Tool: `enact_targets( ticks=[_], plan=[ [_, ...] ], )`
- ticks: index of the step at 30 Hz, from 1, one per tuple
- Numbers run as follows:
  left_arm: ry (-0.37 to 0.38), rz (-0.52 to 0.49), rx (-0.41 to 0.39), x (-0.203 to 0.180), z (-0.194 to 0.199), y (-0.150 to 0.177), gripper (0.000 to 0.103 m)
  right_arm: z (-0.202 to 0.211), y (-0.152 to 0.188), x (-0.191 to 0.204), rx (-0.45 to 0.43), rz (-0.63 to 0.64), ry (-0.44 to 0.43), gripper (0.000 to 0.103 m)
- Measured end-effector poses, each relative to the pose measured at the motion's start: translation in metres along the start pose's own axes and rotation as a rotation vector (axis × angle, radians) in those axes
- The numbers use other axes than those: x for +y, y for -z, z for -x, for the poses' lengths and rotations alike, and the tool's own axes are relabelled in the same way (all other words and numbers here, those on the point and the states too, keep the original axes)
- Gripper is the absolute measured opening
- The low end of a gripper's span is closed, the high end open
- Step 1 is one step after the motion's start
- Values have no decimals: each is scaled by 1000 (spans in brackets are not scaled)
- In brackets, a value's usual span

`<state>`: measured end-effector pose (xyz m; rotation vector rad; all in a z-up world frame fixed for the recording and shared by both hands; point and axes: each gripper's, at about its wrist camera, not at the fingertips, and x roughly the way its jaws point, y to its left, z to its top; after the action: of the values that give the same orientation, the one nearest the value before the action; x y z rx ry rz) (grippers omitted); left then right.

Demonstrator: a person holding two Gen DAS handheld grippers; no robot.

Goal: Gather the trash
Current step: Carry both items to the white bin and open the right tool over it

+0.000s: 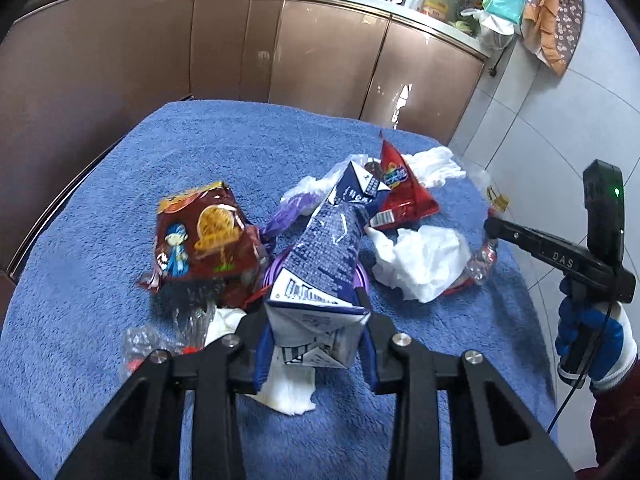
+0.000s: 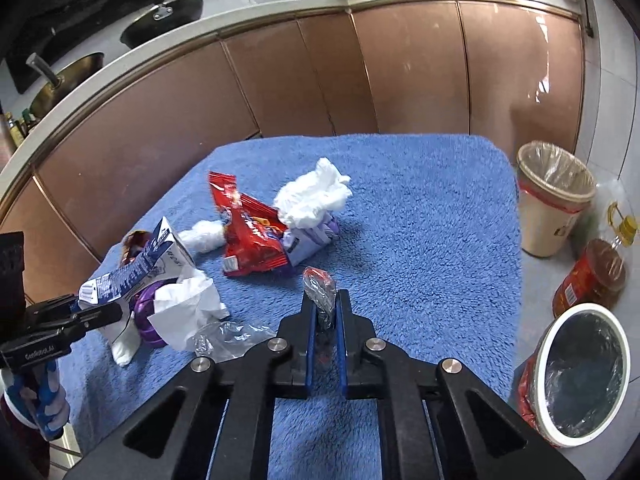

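The left gripper (image 1: 316, 344) is clenching the flattened base of a blue and white drink carton (image 1: 328, 240), low in the centre of the left wrist view. A barcode is showing on a white panel near that base, and rows of small white print are running up the carton's dark blue side, too fine to read. Left of the carton, a brown snack bag (image 1: 204, 240) with a cartoon figure in blue and a yellow round picture is lying on the blue towel (image 1: 100, 320). Above and right, a red snack wrapper (image 1: 400, 192) is carrying a coloured logo and a white barcode label; its lettering is unreadable. Crumpled white tissue (image 1: 420, 264) is lying just right of the carton.

At the right edge of that view, the right gripper (image 1: 490, 232) is showing the letters "DAS" on its black arm, held by a hand in a blue and white glove (image 1: 592, 340). In the right wrist view, the right gripper (image 2: 325, 312) is grasping a small crinkled clear wrapper (image 2: 318, 286) with something dark and red inside, centre frame above the towel. The left gripper's body at the lower left is bearing white lettering that looks like "GenRobot.AI".

At the right edge, a cream bin (image 2: 552, 204) lined with a clear bag is standing on the floor, its inside hidden. At the lower right, a white-rimmed bin (image 2: 584, 376) is lined with a dark bag, nothing plain inside. Between them, a bottle of amber oil (image 2: 596, 272) with a red label is standing.
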<state>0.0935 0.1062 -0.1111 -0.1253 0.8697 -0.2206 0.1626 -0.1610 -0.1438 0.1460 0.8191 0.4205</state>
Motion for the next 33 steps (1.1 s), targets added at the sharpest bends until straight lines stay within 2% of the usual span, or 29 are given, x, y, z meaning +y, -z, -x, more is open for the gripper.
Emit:
enact_targets(
  ticks=[9, 12, 18, 24, 33],
  plan=[
    [8, 31, -39, -4, 37, 4, 34, 41, 6, 7, -56, 11, -11, 7],
    [0, 20, -56, -11, 51, 3, 34, 57, 10, 2, -80, -3, -11, 7],
    [36, -22, -74, -41, 64, -5, 34, 88, 20, -17, -130, -47, 20, 7],
    [110, -75, -51, -89, 52, -21, 34, 120, 33, -59, -172, -94, 114, 7],
    [236, -240, 38, -199, 1, -44, 34, 149, 46, -146, -198, -166, 364, 7]
  ],
)
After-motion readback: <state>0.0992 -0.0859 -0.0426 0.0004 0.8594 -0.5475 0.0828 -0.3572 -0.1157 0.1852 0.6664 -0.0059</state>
